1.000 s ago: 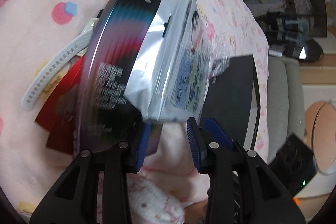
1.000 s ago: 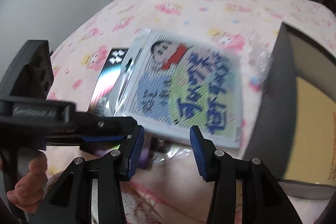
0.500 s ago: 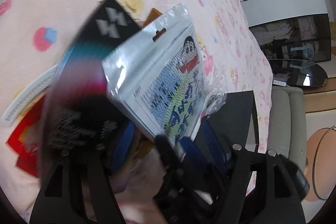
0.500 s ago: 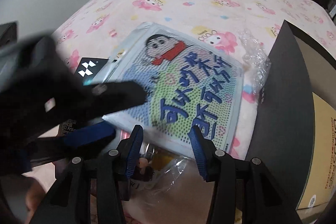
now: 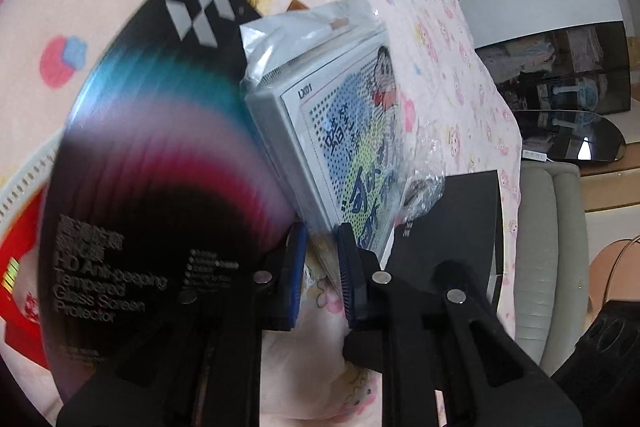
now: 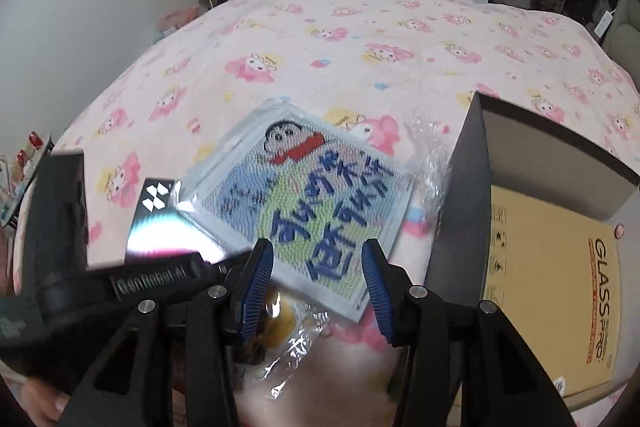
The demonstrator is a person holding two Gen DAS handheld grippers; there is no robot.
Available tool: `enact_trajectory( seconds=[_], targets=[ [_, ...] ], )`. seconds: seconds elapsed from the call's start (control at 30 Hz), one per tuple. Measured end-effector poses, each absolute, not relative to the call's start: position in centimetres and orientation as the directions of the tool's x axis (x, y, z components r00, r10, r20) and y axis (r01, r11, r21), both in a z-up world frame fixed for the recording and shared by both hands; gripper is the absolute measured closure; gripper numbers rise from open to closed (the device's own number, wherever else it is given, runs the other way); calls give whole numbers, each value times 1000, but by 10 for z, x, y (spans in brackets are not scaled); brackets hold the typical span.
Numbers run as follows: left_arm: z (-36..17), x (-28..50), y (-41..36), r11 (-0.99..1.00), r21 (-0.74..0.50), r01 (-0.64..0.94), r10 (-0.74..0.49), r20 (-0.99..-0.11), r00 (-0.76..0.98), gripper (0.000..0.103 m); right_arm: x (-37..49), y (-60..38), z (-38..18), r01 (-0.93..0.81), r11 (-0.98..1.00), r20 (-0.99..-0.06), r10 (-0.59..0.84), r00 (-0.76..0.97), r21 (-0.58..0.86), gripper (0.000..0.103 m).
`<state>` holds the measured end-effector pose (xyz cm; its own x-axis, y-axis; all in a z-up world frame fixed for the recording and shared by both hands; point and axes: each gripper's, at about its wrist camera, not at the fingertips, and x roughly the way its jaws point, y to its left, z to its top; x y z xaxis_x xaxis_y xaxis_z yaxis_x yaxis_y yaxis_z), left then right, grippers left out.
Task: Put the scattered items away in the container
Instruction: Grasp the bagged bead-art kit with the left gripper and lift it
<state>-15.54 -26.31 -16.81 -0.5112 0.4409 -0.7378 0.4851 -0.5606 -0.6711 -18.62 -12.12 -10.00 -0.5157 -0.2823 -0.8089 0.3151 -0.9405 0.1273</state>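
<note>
The bagged pixel-art kit [image 5: 348,131] is lying tilted on the bed [image 6: 360,39], straight ahead of the left tool [image 5: 322,255], with its near lower corner reaching down between that tool's blue pads [image 5: 297,267]. The left tool's jaws have just been closing and are now standing almost together, pinching the kit's bottom edge and its clear bag. The black screen-protector box [image 5: 152,167] is lying just left of that tool, touching the kit's left side and partly under it. A red packet [image 5: 20,267] and a white strap [image 5: 28,179] are showing further left, past the box.

In the right wrist view, the kit [image 6: 312,203] is sitting just beyond the right tool [image 6: 318,283], its near edge level with the fingertips. The right tool's jaws are standing about half apart, gripping nothing; a crinkled clear bag [image 6: 280,331] is lying beneath them. The left tool [image 6: 168,279] is reaching in from the left to the kit's corner. The open container [image 6: 520,227] is standing just to the right of the right tool, near the kit.
</note>
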Motion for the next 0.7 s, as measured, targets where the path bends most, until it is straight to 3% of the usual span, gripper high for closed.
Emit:
enact_trajectory(
  seconds=[0.07,0.17,0.3,0.37,0.47,0.5,0.53,0.6,0.7],
  targets=[
    [-169,-156,-257,-573,-662,483,440,-745,-501,85,-191,-117,-95,312,-943,-803,-276,-529,118,61],
    [-167,-159,-247,-591,-650,478,437,-756,-488,73,-200,-108,-85,295,-951,-785,-254,-565,95,61],
    [-160,-170,-223,-648,-612,453,407,-781,-474,37,-202,-90,-72,266,-958,-760,-252,-599,108,61],
    [-159,-179,-216,-670,-573,472,362,-807,-466,33,-203,-84,-68,262,-956,-755,-265,-599,128,61],
    [-158,-191,-216,-667,-520,534,258,-833,-490,40,-205,-80,-68,260,-956,-751,-272,-601,138,61],
    [-158,-193,-218,-671,-511,538,238,-835,-496,60,-205,-79,-69,263,-954,-752,-277,-598,141,61],
    [-158,-193,-219,-674,-516,529,246,-832,-498,73,-205,-78,-70,267,-953,-755,-281,-593,146,61],
    [-162,-183,-231,-613,-602,511,322,-782,-534,77,-205,-77,-73,271,-951,-761,-286,-582,151,61],
    [-153,-164,-249,-569,-649,506,336,-745,-576,81,-203,-76,-74,277,-946,-763,-303,-571,169,61]
  ],
)
